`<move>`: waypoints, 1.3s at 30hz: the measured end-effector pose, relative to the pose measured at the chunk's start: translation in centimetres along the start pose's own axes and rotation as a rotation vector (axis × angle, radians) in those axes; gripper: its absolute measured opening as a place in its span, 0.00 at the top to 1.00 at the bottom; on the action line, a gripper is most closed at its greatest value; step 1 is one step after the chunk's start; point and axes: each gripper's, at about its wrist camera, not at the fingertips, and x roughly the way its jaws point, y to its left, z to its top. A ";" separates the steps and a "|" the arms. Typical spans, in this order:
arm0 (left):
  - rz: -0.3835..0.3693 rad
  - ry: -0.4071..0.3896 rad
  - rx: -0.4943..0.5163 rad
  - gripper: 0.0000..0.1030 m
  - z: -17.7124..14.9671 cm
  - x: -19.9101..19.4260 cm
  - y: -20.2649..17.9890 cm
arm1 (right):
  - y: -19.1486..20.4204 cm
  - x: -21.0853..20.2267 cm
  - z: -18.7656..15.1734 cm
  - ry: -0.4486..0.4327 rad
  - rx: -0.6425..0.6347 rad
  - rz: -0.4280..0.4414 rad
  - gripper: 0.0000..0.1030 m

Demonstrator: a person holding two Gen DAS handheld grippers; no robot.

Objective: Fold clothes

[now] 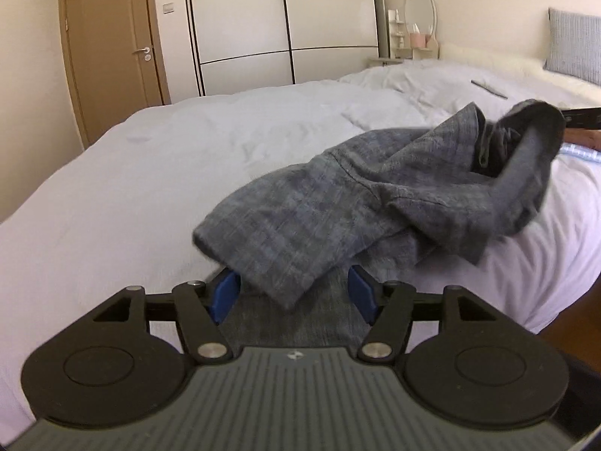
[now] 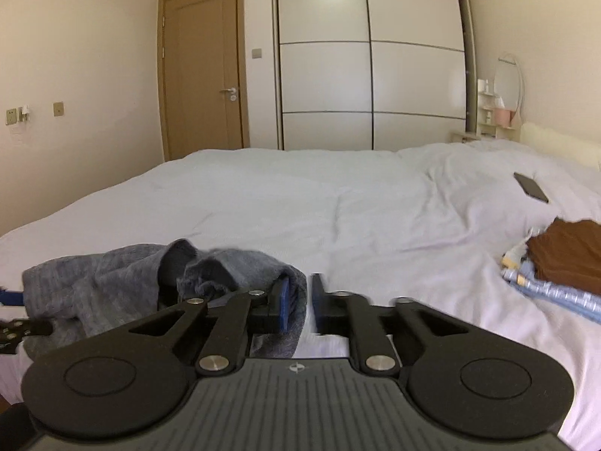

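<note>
A grey shirt [image 1: 338,195] lies bunched on the bed [image 1: 150,173], near the bed's front edge and well short of the wardrobe [image 1: 281,26] beyond its far side. In the left wrist view its long axis runs from the near left, at the left gripper [image 1: 293,293], up and away to the right, where one end is lifted into a raised loop above the bed.

The left gripper's jaws stand wide apart; a flap of the shirt hangs down between the blue pads [image 1: 225,295] and more grey cloth lies under them, touching neither pad as far as can be seen.

The right gripper [image 2: 302,302] has its jaws nearly closed, with a narrow gap showing; a fold of the shirt [image 2: 124,282] sits against the left pad, and whether it is truly pinched cannot be told. In this view the shirt stretches leftward from the gripper along the bed's front edge.

Further right on the bed lies a pile of folded clothes [image 2: 563,267], brown on top of pale blue, and behind it a dark phone [image 2: 530,186].
</note>
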 end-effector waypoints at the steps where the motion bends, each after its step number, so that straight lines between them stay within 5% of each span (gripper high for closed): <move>1: -0.003 0.007 -0.002 0.43 0.3 0.5 0.2 | 0.3 -0.1 0.0 -0.013 0.005 0.020 0.60; 2: -0.010 0.011 -0.006 0.44 0.4 0.6 0.4 | 0.7 -0.2 0.0 -0.025 0.007 0.044 0.52; 3: -0.028 0.007 -0.009 0.60 0.7 0.8 0.5 | 1.2 -0.3 0.2 -0.030 -0.008 0.087 0.49; 4: -0.058 -0.009 0.001 0.86 1.1 0.7 0.4 | 1.8 -0.4 0.4 -0.034 -0.024 0.129 0.41; 5: -0.087 -0.025 0.011 0.92 1.5 0.6 0.4 | 2.4 -0.5 0.6 -0.036 -0.042 0.173 0.30; 12: -0.251 -0.222 0.066 0.93 4.7 -3.8 0.1 | 11.4 2.2 -0.7 0.032 -0.426 0.401 0.13; 15: -0.394 -0.258 0.092 0.93 5.3 -5.9 -0.7 | 15.2 4.3 -1.8 0.038 -0.546 0.445 0.13; 18: -0.474 -0.254 0.138 0.93 4.7 -7.8 -1.3 | 16.9 5.7 -2.7 0.078 -0.612 0.486 0.29; 19: -0.501 -0.248 0.150 0.93 4.4 -8.4 -1.4 | 16.9 5.8 -2.8 0.114 -0.593 0.523 0.54; 20: -0.526 -0.232 0.153 0.93 4.0 -8.7 -1.2 | 16.8 5.9 -3.0 0.150 -0.572 0.561 0.66; 22: -0.580 -0.187 0.131 0.85 3.1 -9.0 -0.2 | 16.2 5.3 -3.5 0.236 -0.544 0.644 0.67; 24: -0.580 -0.158 0.105 0.74 2.3 -9.3 1.2 | 15.5 4.3 -4.4 0.309 -0.558 0.684 0.66; 28: -0.552 -0.156 0.057 0.61 1.8 -9.4 4.5 | 12.6 1.6 -5.5 0.352 -0.541 0.629 0.55; 33: -0.463 -0.224 -0.095 0.45 3.0 -7.9 9.5 | 8.1 -1.8 -3.3 0.184 -0.304 0.617 0.43; 35: -0.369 -0.184 -0.125 0.38 4.1 -5.7 10.1 | 6.5 -1.2 -2.0 0.105 -0.225 0.554 0.16; 39: -0.297 -0.046 -0.179 0.38 6.1 1.0 10.3 | 5.1 3.9 0.4 0.096 -0.145 0.465 0.14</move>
